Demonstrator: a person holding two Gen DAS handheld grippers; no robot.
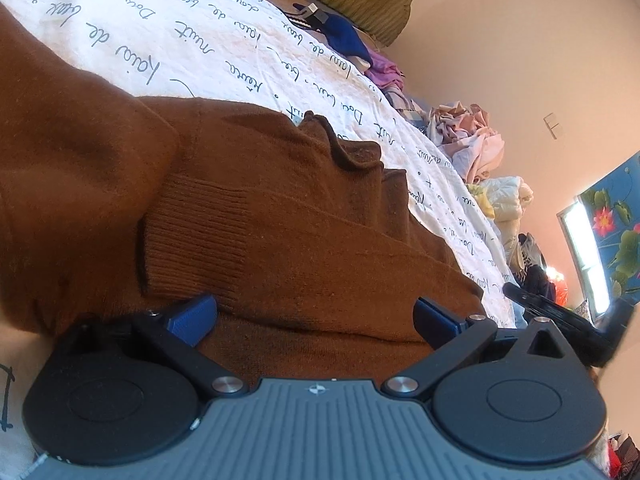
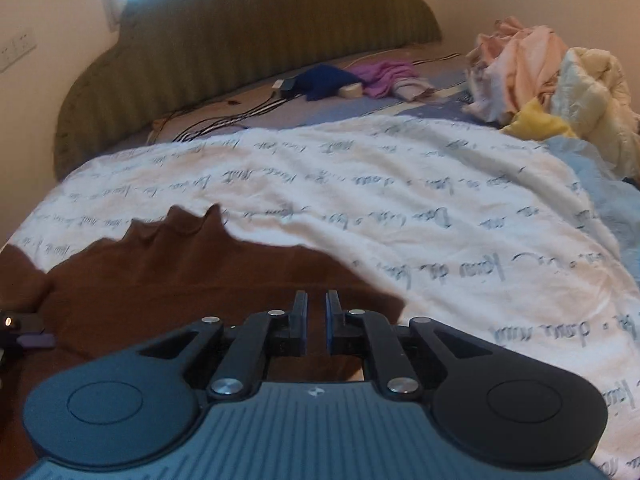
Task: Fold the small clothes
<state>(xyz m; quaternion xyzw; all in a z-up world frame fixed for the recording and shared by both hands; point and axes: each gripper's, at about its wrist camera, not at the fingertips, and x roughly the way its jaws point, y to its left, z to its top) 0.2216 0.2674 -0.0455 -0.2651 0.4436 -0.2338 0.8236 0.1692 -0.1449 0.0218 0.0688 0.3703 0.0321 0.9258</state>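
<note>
The left gripper (image 1: 316, 312) is held wide open over the brown knit sweater (image 1: 280, 216), which lies on the white script-printed sheet (image 1: 168, 32); the right gripper (image 2: 316, 324) is nearly closed above the sweater's edge, and whether cloth is pinched cannot be told. The ribbed cuff (image 1: 192, 236) could be missed or the layers dragged out of line. On the sheet, "nuit" and "de" can be read.
</note>
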